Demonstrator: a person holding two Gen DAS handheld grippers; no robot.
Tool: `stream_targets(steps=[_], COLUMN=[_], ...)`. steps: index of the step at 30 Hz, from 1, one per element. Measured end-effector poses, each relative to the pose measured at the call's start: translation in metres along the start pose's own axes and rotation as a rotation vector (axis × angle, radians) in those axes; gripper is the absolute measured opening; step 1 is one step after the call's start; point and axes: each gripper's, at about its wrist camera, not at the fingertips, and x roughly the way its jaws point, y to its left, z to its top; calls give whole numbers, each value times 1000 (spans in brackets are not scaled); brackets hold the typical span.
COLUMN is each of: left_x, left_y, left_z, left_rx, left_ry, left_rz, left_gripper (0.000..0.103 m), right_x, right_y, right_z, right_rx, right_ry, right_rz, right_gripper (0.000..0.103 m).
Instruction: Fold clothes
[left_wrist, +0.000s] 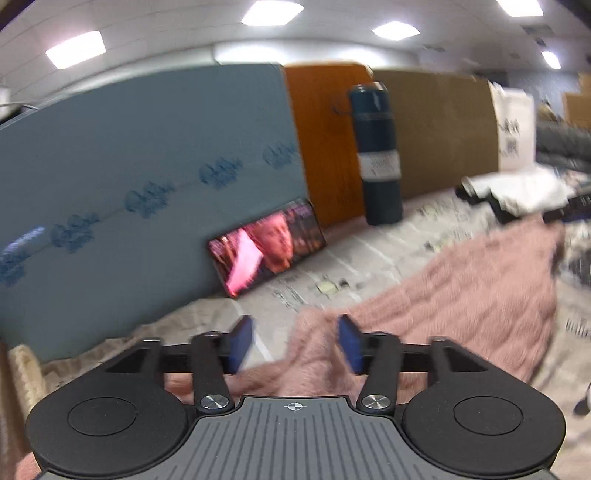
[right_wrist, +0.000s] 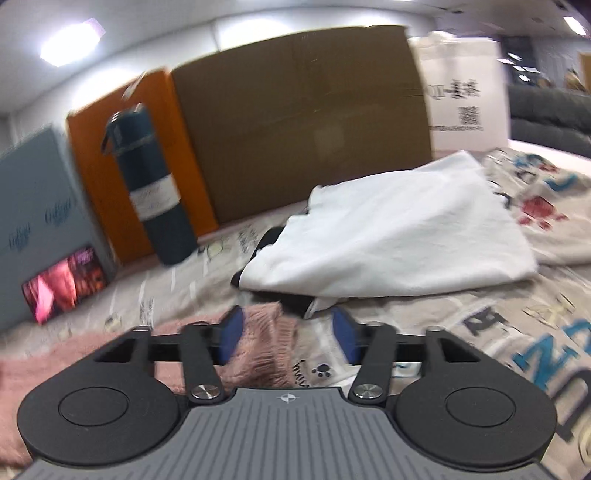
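A fuzzy pink sweater lies spread on the printed bedsheet. My left gripper hovers over one corner of it. Its blue pads stand apart, and a fold of pink knit rises between them without being pinched. In the right wrist view another end of the pink sweater bunches up between the jaws of my right gripper. It lies against the left pad, while the right pad is clear of it. Both grippers are open.
A dark teal bottle stands at the back against orange and brown cardboard. A phone with a lit screen leans on a grey-blue box. A folded white garment lies on dark clothes, with a printed one to its right.
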Motion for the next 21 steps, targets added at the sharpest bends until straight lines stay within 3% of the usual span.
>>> stream_targets(steps=[2,3,10,11,16,19,20,21], left_x=[-17,-25,-73,-75,-75,-72,-71,-70], left_y=[5,7,24,26,41,46,47,47], left_z=[5,7,-4,-7,-19,-23,-24,-25], left_rx=[-44,-68,-213,-226,-300,-324,-327,-328], left_ry=[-34,-49,-93,-89,-72,-65,-62,-61], left_rz=[25,32,54,60,76,72,70,67], left_gripper=[78,79,87,88,88,88,88,88], right_x=[-13,-18,-8,-4,14,25,26,27], right_y=[-5,-8,-17,-13,3,17,22,25], right_z=[3,5,-12,-13,-11,-9,-11,-13], right_rx=[78,125,534,542,548,509,484,461], right_ry=[-9,2,307,317,223,162,138,121], right_rz=[19,36,304,304,263,194,173,150], right_gripper=[73,79,85,85,88,84,81,67])
